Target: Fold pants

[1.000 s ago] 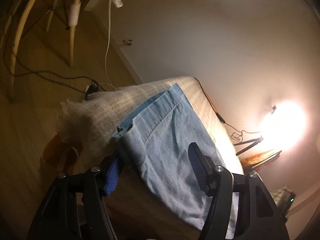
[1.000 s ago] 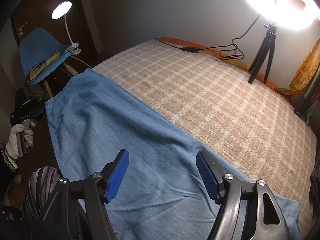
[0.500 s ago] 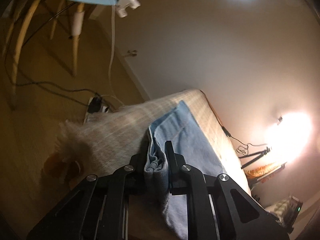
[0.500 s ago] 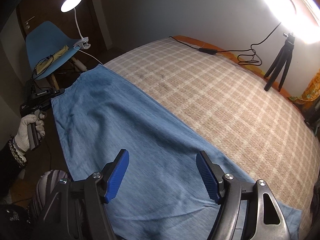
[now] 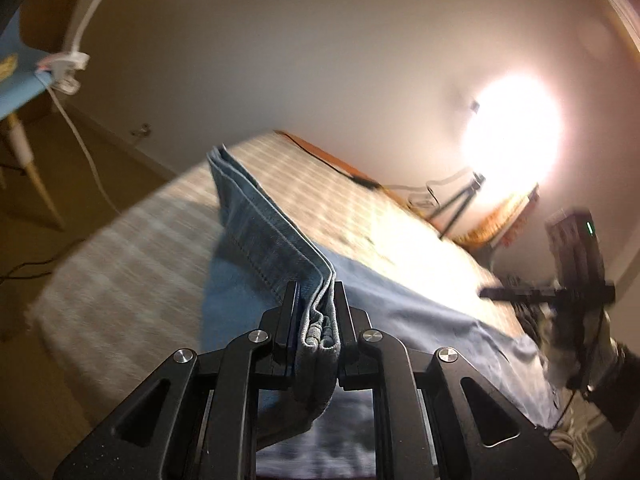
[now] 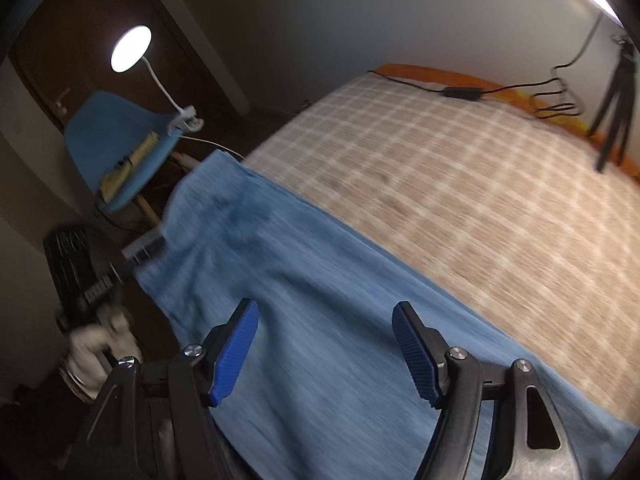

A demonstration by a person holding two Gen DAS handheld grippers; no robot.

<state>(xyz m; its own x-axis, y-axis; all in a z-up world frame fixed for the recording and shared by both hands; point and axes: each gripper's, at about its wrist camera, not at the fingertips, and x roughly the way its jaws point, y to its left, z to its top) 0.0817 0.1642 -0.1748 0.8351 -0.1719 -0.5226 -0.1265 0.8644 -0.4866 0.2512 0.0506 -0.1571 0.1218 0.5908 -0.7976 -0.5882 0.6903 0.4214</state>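
Light blue denim pants [image 6: 320, 300] lie stretched along the near edge of a bed with a beige checked cover [image 6: 460, 184]. My left gripper [image 5: 316, 312] is shut on the waistband corner of the pants [image 5: 272, 240] and holds it lifted off the bed. In the right wrist view the left gripper [image 6: 142, 250] shows at the pants' left end. My right gripper [image 6: 326, 344] is open with blue pads, hovering just above the pants' leg part, holding nothing. In the left wrist view the right gripper [image 5: 576, 280] appears blurred at the far right.
A blue chair [image 6: 120, 148] with a clip-on lamp [image 6: 132, 46] stands off the bed's left end. A ring light on a black tripod [image 6: 612, 108] stands at the far right edge, with a black cable and adapter [image 6: 464, 92] on the bed. The floor lies beyond the bed's left end.
My left gripper closed on the waistband corner and has lifted it, swinging its view toward the right. My right gripper stayed open and shifted slightly over the pants.
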